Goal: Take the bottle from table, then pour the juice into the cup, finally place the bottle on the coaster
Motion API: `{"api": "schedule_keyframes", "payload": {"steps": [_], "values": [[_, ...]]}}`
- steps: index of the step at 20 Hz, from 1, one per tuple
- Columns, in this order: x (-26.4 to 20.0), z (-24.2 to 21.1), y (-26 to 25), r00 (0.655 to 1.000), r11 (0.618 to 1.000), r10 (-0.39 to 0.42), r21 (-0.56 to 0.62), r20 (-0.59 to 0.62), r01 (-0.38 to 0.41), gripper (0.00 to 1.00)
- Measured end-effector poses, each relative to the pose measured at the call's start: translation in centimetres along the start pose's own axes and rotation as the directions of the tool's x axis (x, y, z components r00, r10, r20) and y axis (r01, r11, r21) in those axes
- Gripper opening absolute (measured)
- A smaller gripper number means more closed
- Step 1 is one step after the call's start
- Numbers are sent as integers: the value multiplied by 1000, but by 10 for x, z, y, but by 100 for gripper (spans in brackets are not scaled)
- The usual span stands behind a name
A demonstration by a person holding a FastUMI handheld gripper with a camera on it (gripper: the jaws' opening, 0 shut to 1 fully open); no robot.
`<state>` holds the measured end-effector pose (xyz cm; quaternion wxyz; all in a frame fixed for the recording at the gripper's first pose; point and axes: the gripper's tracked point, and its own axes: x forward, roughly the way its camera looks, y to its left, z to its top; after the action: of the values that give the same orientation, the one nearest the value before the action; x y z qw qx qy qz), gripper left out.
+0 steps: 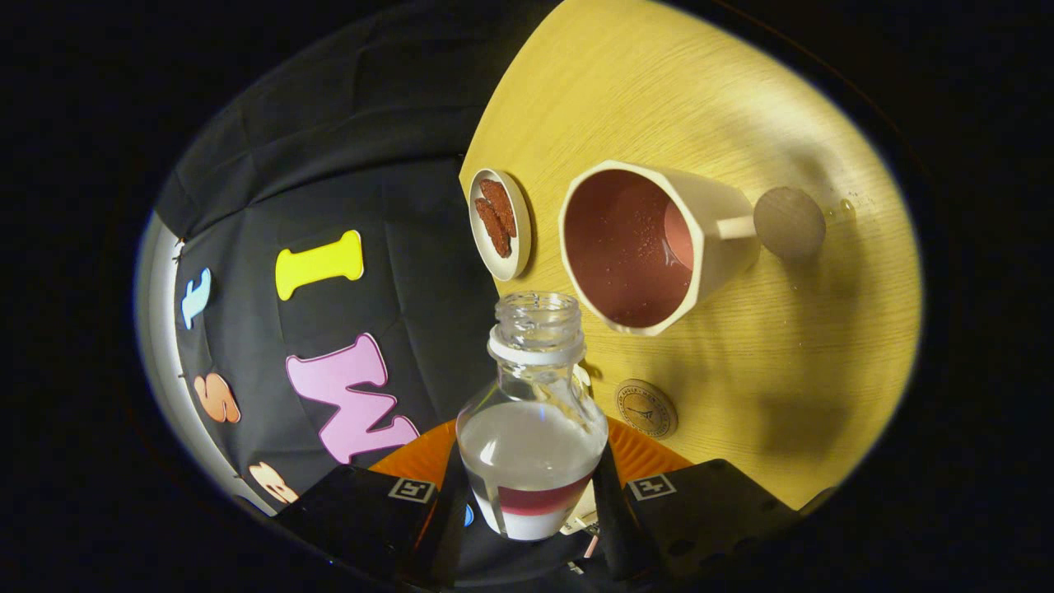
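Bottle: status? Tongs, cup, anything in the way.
Tongs shut on bottle, cap off, liquid inside. Cup just beyond the mouth, wet inside. Coaster bare beside bottle. Small dish beside cup, off the pour line.

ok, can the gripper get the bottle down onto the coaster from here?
Probably yes. The gripper is shut on the bottle, and the coaster lies bare on the table just beside the bottle. The cup stands beyond it, apart, so nothing blocks the way.
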<state>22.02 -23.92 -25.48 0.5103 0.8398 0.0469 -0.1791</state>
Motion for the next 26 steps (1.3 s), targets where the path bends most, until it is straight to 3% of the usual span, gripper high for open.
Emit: {"api": "schedule_keyframes", "payload": {"steps": [12, 26], "values": [[5, -4, 5, 1000, 984, -11, 178, -3, 11, 70], [6, 0, 21, 999, 922, 20, 387, 27, -29, 70]]}}
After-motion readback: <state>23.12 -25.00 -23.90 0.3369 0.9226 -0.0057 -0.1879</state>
